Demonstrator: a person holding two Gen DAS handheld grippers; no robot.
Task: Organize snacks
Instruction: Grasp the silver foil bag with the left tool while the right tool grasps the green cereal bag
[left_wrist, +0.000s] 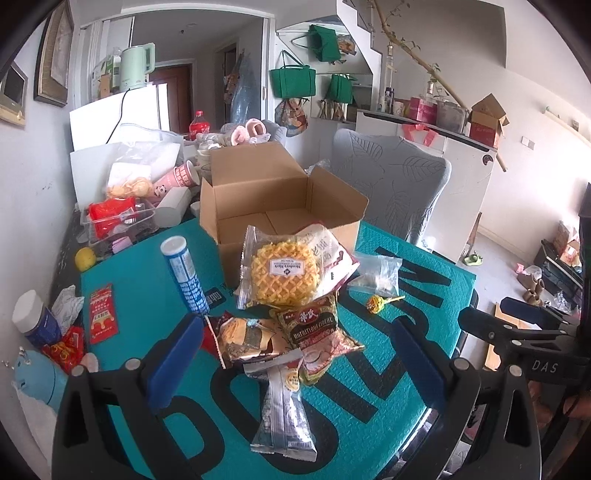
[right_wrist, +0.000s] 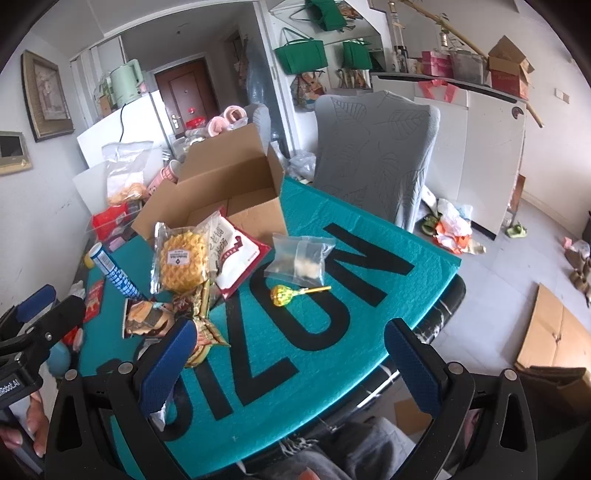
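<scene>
An open cardboard box (left_wrist: 280, 199) stands on the teal mat (left_wrist: 147, 295), empty inside. In front of it lies a pile of snacks: a yellow waffle pack (left_wrist: 284, 273), a white-and-red bag (left_wrist: 332, 258), a brown cereal packet (left_wrist: 317, 328), a sandwich-cookie pack (left_wrist: 243, 338) and a silver packet (left_wrist: 284, 410). A clear bag (left_wrist: 376, 273) and a yellow lollipop (left_wrist: 376, 303) lie to the right. My left gripper (left_wrist: 295, 365) is open above the silver packet. My right gripper (right_wrist: 291, 365) is open over the mat, near the lollipop (right_wrist: 280, 295) and the box (right_wrist: 221, 195).
A blue-and-white tube (left_wrist: 184, 277), a red sachet (left_wrist: 101, 314) and a yellow lemon (left_wrist: 85, 259) lie on the left. A clear bin with red packs (left_wrist: 118, 221) stands at the back left. A grey chair (left_wrist: 391, 184) stands behind the table.
</scene>
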